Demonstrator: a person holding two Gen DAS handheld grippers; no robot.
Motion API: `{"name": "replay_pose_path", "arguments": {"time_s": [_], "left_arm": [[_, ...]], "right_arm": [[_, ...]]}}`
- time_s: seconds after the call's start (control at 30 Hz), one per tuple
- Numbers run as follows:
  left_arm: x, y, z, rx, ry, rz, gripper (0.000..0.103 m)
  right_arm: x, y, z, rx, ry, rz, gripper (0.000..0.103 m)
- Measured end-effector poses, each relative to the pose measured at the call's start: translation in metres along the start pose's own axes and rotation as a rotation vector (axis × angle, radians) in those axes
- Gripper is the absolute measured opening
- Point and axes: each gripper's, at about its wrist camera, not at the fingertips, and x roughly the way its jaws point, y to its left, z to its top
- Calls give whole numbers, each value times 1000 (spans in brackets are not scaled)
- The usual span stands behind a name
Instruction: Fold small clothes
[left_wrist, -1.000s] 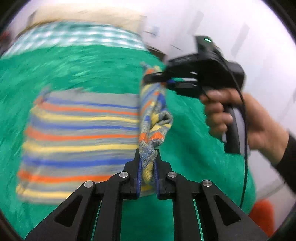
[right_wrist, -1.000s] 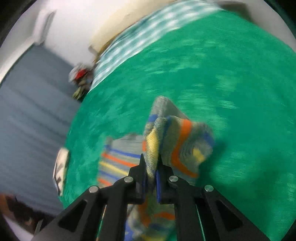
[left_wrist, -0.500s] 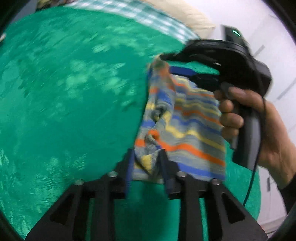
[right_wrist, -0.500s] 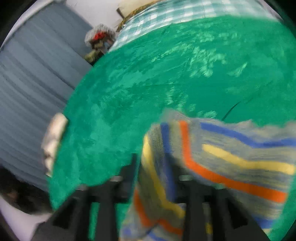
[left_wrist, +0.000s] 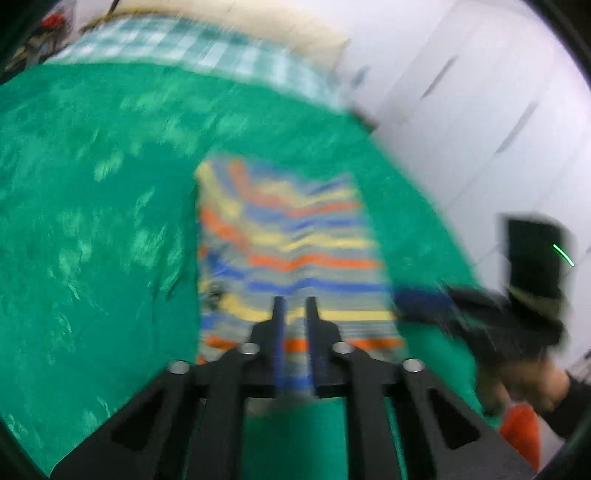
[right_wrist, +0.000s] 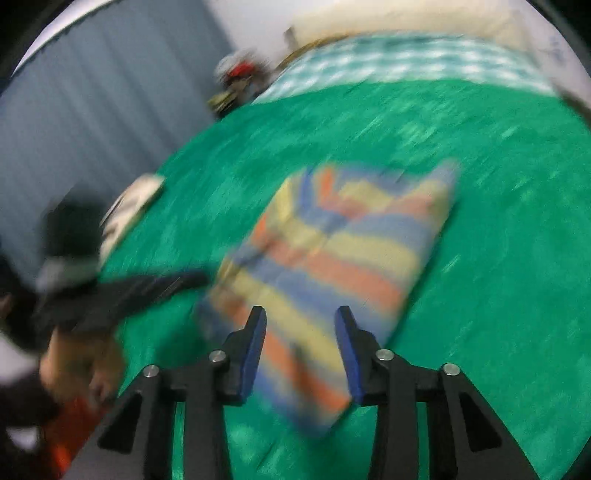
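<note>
Hovering: left hand-held gripper (left_wrist: 294, 301) over striped garment (left_wrist: 291, 251) | right hand-held gripper (right_wrist: 300, 314) apart, tilted down

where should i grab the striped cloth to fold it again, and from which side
Probably the near corners of the striped cloth, where it lies flat on the green cover. The right gripper hangs open above its near edge. Come down from above, since a flat edge offers nothing to grip sideways. The frames are blurred.

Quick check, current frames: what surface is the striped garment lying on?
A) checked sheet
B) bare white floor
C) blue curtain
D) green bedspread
D, the striped garment lies spread on the green bedspread; the checked sheet sits farther back and the blue curtain hangs off to the side.
</note>
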Motion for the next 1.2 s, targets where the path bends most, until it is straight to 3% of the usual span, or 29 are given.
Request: {"name": "replay_pose_path", "arguments": {"time_s": [0.03, 0.07, 0.1, 0.17, 0.27, 0.37, 0.43, 0.5, 0.57, 0.63, 0.67, 0.7, 0.77, 0.83, 0.87, 0.9, 0.93, 1.03, 1.1, 1.17, 1.2], "left_arm": [[15, 13, -1, -24, 49, 72, 4], [24, 25, -1, -39, 84, 112, 2], [24, 35, -2, -58, 103, 124, 2], [4, 39, 0, -52, 78, 113, 2], [-19, 28, 14, -18, 16, 57, 13], [-2, 13, 42, 29, 6, -21, 25], [29, 7, 52, 63, 46, 16, 25], [64, 19, 57, 26, 135, 135, 1], [72, 38, 59, -71, 166, 109, 2], [52, 33, 66, -50, 124, 99, 2], [45, 29, 69, -22, 95, 91, 17], [40, 25, 74, -1, 68, 82, 41], [47, 20, 88, 15, 40, 77, 65], [75, 25, 101, 15, 73, 140, 65], [86, 33, 100, -4, 112, 168, 59], [95, 45, 99, -37, 152, 183, 54], [94, 53, 96, -84, 157, 157, 53], [53, 53, 85, -106, 104, 115, 53], [22, 46, 68, -59, 61, 72, 67], [4, 37, 44, -25, 56, 54, 68], [4, 37, 24, -12, 96, 66, 66]], "right_arm": [[17, 0, -14, -5, 64, -30, 30], [33, -2, -26, -4, 137, -77, 26], [38, -4, -37, -5, 156, -95, 25], [24, -5, -36, 2, 124, -91, 22], [-7, -13, -7, 26, 14, -100, 22], [-8, -24, 29, 36, -50, -100, 22], [12, -37, 45, 47, -42, -89, 22], [49, -61, 43, 96, 56, -95, 22], [61, -71, 47, 119, 76, -67, 18], [44, -71, 60, 126, 53, -75, 15], [34, -68, 67, 116, 13, -87, 17], [24, -67, 81, 98, -48, -107, 17], [25, -72, 102, 116, -92, -120, 18], [52, -87, 119, 167, -31, -149, 18], [71, -96, 121, 193, 28, -178, 19], [95, -108, 116, 232, 117, -186, 19], [103, -112, 112, 244, 131, -185, 19], [72, -86, 111, 186, 45, -241, 23], [39, -62, 99, 127, -37, -212, 30], [18, -39, 79, 96, -59, -162, 30], [14, -28, 63, 94, -49, -128, 30]]}}
